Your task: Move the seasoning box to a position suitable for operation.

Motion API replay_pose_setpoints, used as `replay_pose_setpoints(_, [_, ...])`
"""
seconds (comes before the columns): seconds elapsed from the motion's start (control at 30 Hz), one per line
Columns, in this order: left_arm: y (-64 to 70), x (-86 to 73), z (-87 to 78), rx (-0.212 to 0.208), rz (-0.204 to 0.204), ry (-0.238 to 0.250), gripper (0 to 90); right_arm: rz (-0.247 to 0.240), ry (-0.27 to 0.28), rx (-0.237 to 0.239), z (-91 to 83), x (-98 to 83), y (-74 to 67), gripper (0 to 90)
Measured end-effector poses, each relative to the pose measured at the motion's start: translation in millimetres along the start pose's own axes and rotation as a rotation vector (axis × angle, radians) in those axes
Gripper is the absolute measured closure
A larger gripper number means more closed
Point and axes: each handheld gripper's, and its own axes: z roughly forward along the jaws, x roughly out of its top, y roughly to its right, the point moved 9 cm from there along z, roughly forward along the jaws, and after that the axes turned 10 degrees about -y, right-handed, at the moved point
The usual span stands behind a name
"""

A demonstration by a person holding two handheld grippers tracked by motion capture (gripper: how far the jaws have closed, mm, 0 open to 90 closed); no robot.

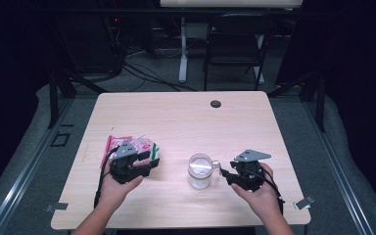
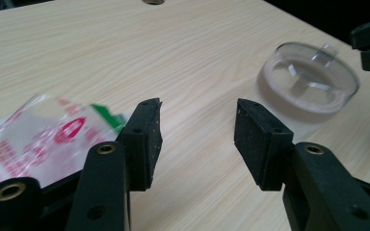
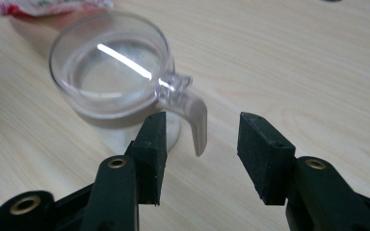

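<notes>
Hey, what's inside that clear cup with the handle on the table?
The clear cup looks empty: its bottom and the table show through. No contents visible; glare hides part of the base.

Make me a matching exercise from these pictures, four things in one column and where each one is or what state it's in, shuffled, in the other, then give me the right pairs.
Things:
1. clear plastic mug
2. red, white and green packet
3. right gripper
4. dark round grommet

Places or states:
A. set in the table near its far edge
B. open, with the mug's handle between its jaws, untouched by the pads
C. lying flat at the table's left, beside the left gripper
D. standing upright between the two hands

Pairs: 1-D, 2-C, 3-B, 4-A
</notes>
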Motion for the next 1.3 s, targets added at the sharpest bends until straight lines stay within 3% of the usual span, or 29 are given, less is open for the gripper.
replay_pose_setpoints(0.13, [10.4,14.4,8.3,-0.012,-0.002,0.006,51.6,0.022,0.038,0.002,-8.6,16.9,4.3,53.5])
replay_pose_setpoints(0.23, [18.1,22.8,15.4,-0.033,-0.010,0.015,50.5,0.089,0.055,0.058,-9.9,28.2,3.1,54.5])
replay_pose_setpoints(0.37, [25.9,29.9,24.9,-0.054,-0.005,0.009,49.7,0.148,0.064,0.088,-6.7,38.6,1.6,59.2])
replay_pose_setpoints(0.5, [32.2,30.9,34.6,-0.036,0.028,-0.003,52.1,0.170,0.044,0.074,0.2,37.6,2.7,63.4])
replay_pose_setpoints(0.67, [41.6,26.8,41.7,-0.047,0.070,-0.012,56.2,0.198,0.033,0.086,4.2,34.3,3.5,70.0])
replay_pose_setpoints(0.9, [50.1,18.6,50.0,-0.069,0.062,-0.011,55.1,0.222,0.030,0.105,8.5,31.5,1.7,73.7])
replay_pose_setpoints(1.07, [57.1,10.0,56.2,-0.112,0.037,-0.038,70.0,0.233,0.015,0.108,13.2,29.3,-0.8,77.7])
replay_pose_setpoints(1.3, [62.7,-4.4,63.6,-0.095,0.069,-0.094,87.3,0.253,0.011,0.126,14.8,29.7,-3.3,83.2])
